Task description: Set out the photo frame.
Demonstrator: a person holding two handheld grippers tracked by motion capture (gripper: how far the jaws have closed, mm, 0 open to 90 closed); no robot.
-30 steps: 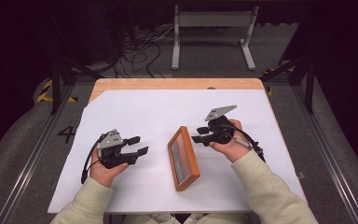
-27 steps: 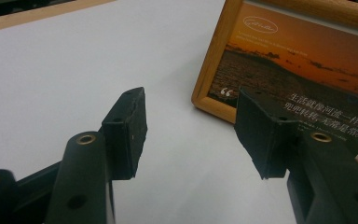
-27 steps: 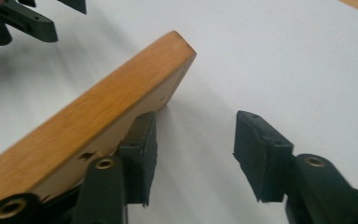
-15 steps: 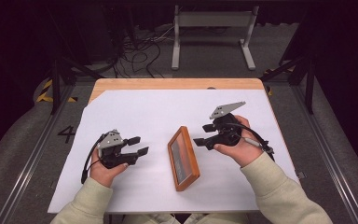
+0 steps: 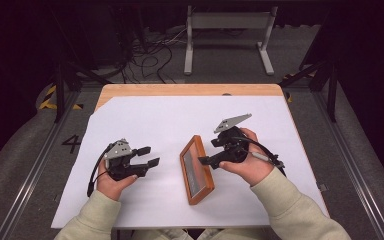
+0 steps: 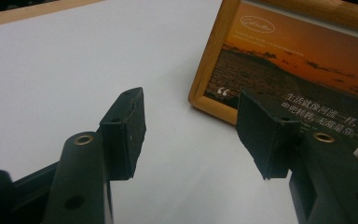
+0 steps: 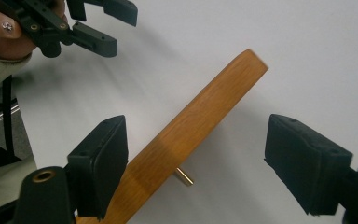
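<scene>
A wooden picture frame (image 5: 196, 170) with an orange sunset print (image 6: 298, 70) sits on the white sheet (image 5: 170, 120), its long side running away from me. My right gripper (image 5: 208, 152) is just right of it. Its jaws have just been opening, and the frame's wooden edge (image 7: 205, 112) runs between the pads (image 7: 100, 163) without being pressed. A small brass pin (image 7: 184, 176) sticks out of the frame's back. My left gripper (image 5: 150, 155) rests in the hand to the left, open and holding nothing, pointing at the frame's near corner (image 6: 205, 100).
The white sheet covers a wooden table whose far edge (image 5: 190, 90) shows bare. In the right gripper view the left gripper (image 7: 107, 28) is at the upper left. A metal stand (image 5: 227, 35) and cables lie on the floor behind the table.
The right gripper has drawn back to the right, off the frame's edge, with its jaws spreading wider. The frame and the left gripper have kept their places.
</scene>
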